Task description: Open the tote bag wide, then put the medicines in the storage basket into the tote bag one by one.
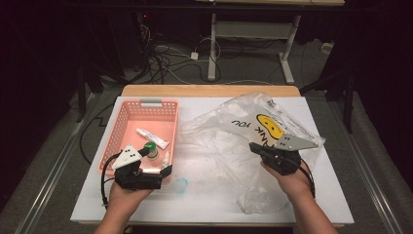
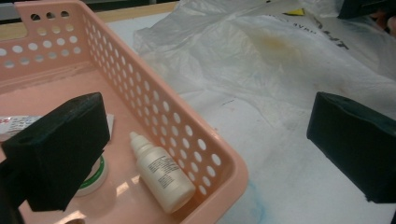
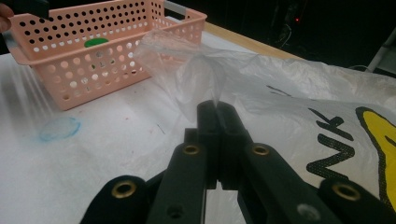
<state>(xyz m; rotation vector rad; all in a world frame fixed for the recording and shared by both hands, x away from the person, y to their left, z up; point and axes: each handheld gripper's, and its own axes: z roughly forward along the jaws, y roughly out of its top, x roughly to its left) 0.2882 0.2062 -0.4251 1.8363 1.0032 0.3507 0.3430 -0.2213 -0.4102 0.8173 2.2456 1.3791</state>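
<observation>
Each gripper [image 1: 156, 171] is black, topped by a grey three-cornered plate [image 1: 127, 156]. Brass-ringed screws [image 3: 191, 150] stud the linkage. Black cables [image 1: 103, 183] trail back.

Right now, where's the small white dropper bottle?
The white dropper bottle lies on its side in the pink basket, at its near right corner against the perforated wall, beside the green-capped jar, between the left gripper's open fingers.
</observation>
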